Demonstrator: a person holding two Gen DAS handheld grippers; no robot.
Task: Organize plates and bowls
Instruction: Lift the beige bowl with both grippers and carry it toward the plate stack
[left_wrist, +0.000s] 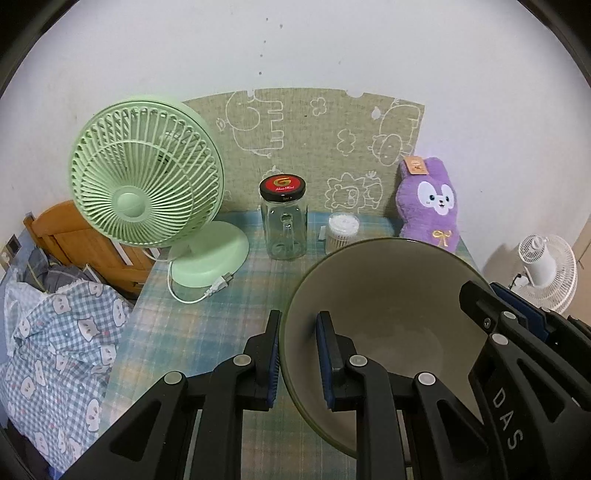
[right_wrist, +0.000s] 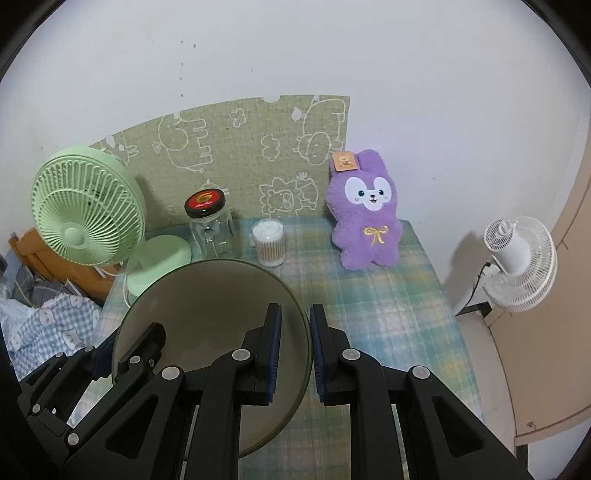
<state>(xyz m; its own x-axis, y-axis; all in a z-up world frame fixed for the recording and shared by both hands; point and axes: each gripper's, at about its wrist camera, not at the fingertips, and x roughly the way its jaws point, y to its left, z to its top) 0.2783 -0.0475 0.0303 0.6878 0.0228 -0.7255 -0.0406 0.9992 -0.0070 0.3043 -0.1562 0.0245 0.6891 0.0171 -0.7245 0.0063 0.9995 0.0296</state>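
So both grippers are on the same bowl (left_wrist: 388, 332) at once. The left gripper (left_wrist: 298, 354) straddles the bowl's left rim, one finger outside and one inside the wall. There's a visible gap between the pads and the rim, so it looks like the fingers are spread a bit and not really pinching yet, though it's hard to be sure. The right gripper (right_wrist: 295, 354) does the same on the opposite rim, with its fingers on either side of the wall and a small gap showing there too.

The bowl is a dark olive thing with a plain, empty inside. It sits low over the plaid-cloth surface (right_wrist: 388, 314), at the near edge. Can't tell if it's resting on the cloth or slightly lifted.

To do this well, both sets of fingers probably need to close evenly on the rim before any lift, and both hands should move together and keep it level, since a smooth rim could slip.

Further back there's a jar (left_wrist: 283, 218) with a black lid, a tub of cotton swabs (right_wrist: 268, 242), a green fan (left_wrist: 147, 184) and a purple bunny (right_wrist: 369, 210) against the wall, all well apart from the bowl. No plates in sight.
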